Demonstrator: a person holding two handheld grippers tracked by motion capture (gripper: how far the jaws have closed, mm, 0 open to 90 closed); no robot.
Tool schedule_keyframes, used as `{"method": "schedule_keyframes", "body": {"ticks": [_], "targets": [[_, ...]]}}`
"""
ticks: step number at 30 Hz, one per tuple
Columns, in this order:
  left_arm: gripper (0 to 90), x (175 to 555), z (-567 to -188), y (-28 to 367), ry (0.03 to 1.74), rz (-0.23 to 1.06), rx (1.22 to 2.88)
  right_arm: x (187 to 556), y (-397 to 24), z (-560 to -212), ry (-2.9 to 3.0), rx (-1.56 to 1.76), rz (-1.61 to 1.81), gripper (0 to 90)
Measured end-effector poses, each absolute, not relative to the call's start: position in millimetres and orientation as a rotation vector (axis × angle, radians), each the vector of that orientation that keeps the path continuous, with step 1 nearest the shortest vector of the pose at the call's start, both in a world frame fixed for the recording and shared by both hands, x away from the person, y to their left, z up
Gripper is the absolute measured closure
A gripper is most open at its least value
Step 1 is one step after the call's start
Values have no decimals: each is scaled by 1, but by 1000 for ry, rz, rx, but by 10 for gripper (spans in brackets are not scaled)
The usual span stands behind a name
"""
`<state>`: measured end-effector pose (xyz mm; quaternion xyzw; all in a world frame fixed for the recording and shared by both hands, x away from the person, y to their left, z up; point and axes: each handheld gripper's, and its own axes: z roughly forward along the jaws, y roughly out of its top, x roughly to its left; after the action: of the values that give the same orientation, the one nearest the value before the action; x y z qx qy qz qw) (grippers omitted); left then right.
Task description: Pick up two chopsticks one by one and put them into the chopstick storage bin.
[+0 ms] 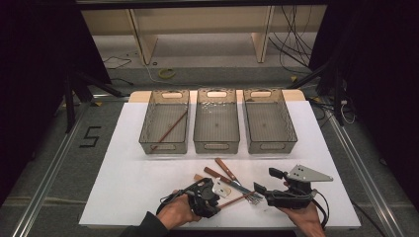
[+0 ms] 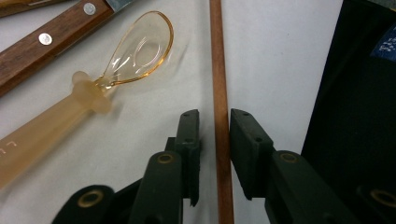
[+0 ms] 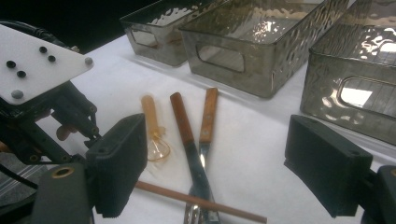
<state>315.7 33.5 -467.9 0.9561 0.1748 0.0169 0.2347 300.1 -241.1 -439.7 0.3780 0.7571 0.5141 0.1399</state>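
Observation:
A thin brown chopstick [image 2: 219, 70] lies on the white table and runs between the two black jaws of my left gripper [image 2: 215, 121]. The jaws stand close on either side of it, with a slim gap still showing at the left pad. In the high view this left gripper [image 1: 210, 195] points down at the chopstick [image 1: 239, 199] near the table's front edge. My right gripper [image 1: 267, 181] hovers just to its right. In its own view the right gripper [image 3: 215, 158] stands wide open, with nothing gripped.
An amber plastic spoon [image 2: 140, 46] lies beside the chopstick. A wooden-handled knife [image 3: 184, 126] and fork [image 3: 205, 121] lie crossed over each other. Three smoky plastic bins [image 1: 216, 121] stand in a row behind; the left bin [image 1: 164, 121] holds another chopstick.

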Motion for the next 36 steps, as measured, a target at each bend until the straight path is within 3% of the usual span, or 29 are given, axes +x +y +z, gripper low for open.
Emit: {"method": "schedule_keyframes", "body": {"ticks": [10,22,36], "targets": [[827,314,-468,32,444,58,2633,300,-241,-439,2185,1095,1485,224],[832,314,-462,36,390,64,2614,299,-242,-439,2172,1097,1488,225],[832,323,-438,56,442,98,2546,299,-248,-437,2109,1116,1509,224]]}}
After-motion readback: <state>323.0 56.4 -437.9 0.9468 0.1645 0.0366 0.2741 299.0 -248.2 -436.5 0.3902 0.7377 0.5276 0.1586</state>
